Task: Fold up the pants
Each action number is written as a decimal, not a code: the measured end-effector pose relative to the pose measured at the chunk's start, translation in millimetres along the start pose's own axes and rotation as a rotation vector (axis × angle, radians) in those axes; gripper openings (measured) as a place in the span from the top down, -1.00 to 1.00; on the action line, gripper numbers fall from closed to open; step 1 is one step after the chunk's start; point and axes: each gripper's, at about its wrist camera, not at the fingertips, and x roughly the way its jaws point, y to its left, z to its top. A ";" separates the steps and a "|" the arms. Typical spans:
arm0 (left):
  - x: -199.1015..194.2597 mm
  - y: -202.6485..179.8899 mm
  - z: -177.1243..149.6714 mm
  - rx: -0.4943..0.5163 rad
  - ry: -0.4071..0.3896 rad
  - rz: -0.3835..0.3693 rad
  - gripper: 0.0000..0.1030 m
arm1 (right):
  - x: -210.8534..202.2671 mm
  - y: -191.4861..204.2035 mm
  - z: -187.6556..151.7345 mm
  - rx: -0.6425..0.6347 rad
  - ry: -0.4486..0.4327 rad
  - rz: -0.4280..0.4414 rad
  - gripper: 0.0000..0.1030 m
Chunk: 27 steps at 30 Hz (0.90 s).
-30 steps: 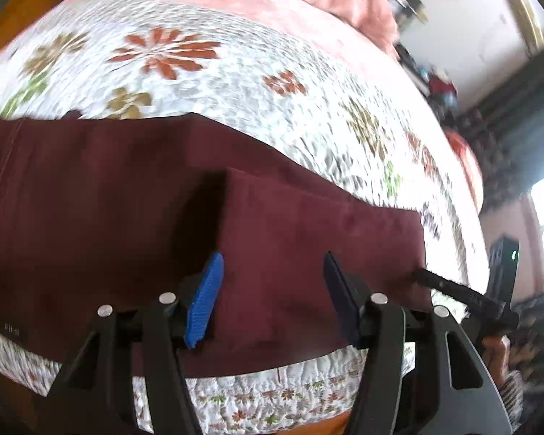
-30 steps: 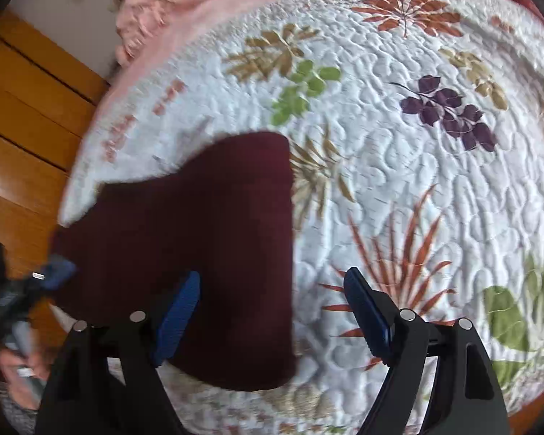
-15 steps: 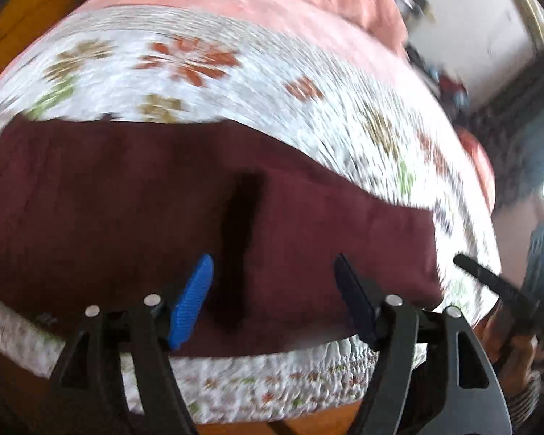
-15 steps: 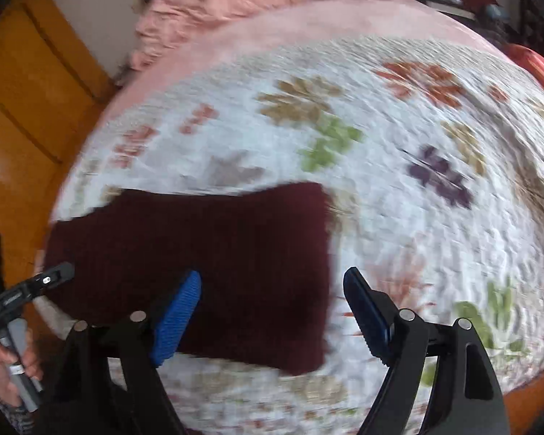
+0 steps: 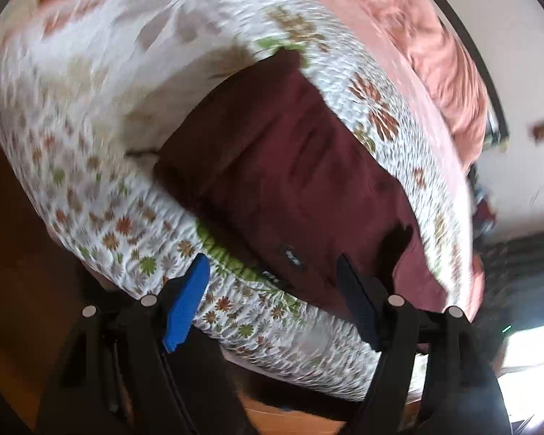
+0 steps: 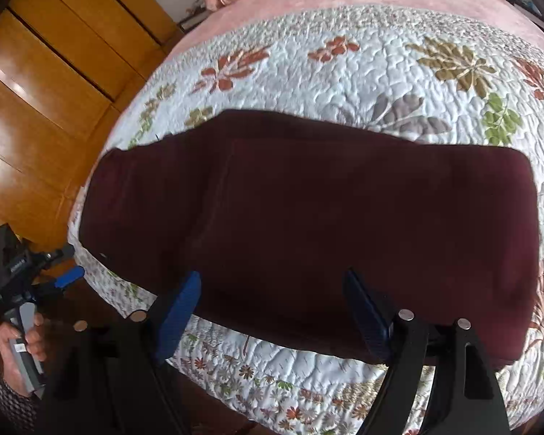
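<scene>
The dark red pants [image 6: 308, 217] lie folded flat on the flowery bed [image 6: 380, 61]. The left tool [image 5: 272, 297] and right tool [image 6: 272, 308] are both spread wide, holding nothing.

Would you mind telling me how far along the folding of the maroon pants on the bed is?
Done, it seems: the maroon pants lie flat on the floral quilt as a wide band with a layer folded over. In hand: nothing; the right gripper and left gripper both hover with jaws open and empty. Left: probably another fold to make the long band compact.
</scene>
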 end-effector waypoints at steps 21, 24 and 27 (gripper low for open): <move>29.8 9.5 31.7 -0.074 -0.073 -0.218 0.30 | 19.9 -1.9 -10.2 -0.056 0.038 -0.074 -0.58; 48.2 19.9 35.8 -0.127 -0.027 -0.172 0.19 | 22.0 -0.1 -9.3 -0.062 0.039 -0.080 -0.61; 66.3 31.5 38.3 -0.207 -0.003 -0.171 -0.16 | 22.3 0.4 -10.0 -0.075 0.037 -0.079 -0.61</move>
